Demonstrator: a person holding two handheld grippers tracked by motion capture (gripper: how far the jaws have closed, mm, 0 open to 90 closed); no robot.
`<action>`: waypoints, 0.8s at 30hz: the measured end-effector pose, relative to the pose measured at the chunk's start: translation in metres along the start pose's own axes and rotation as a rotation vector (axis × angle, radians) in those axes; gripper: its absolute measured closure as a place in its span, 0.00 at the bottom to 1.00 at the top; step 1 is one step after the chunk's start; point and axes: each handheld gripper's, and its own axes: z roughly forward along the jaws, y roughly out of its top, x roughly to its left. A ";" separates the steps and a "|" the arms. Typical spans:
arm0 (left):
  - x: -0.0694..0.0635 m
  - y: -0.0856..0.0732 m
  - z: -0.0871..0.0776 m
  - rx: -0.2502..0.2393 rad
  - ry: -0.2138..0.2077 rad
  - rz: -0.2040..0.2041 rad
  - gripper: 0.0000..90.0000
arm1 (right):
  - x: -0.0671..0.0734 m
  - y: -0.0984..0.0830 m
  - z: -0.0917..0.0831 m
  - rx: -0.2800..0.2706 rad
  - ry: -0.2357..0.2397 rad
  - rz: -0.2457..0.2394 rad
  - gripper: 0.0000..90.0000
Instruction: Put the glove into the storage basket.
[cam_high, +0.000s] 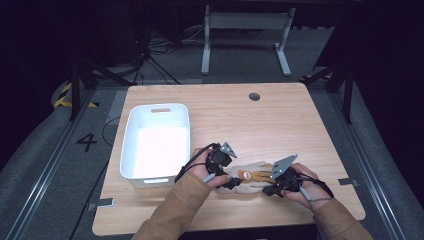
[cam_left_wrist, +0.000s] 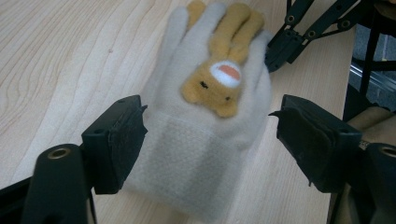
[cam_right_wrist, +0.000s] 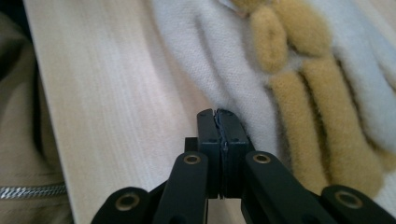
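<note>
A cream glove (cam_high: 250, 176) with a tan rabbit figure (cam_left_wrist: 219, 79) sewn on it lies flat on the wooden table (cam_high: 280, 120), near the front edge and to the right of the white bin (cam_high: 157, 142). The left gripper (cam_left_wrist: 208, 140) straddles the glove's cuff with its jaws apart, pads clear of the fabric. The right gripper (cam_right_wrist: 218, 116) has its jaws pressed together, holding nothing, tips at the edge of the glove's fingers.

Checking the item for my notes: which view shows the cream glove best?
The left gripper view: the glove lies whole on the table, its yellow rabbit patch plain. The right gripper view gives a close-up of its fingers; the high view shows it small between the two hands.
</note>
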 end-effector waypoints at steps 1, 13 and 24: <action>0.000 0.000 0.000 0.000 0.000 0.000 0.26 | 0.000 0.000 0.000 0.000 0.000 0.000 1.00; -0.001 0.001 0.002 -0.026 0.040 0.015 0.20 | -0.006 -0.003 -0.025 -0.103 0.024 0.043 1.00; 0.000 0.001 0.003 -0.025 0.061 0.029 0.21 | -0.025 -0.017 -0.055 -0.271 -0.146 0.215 0.97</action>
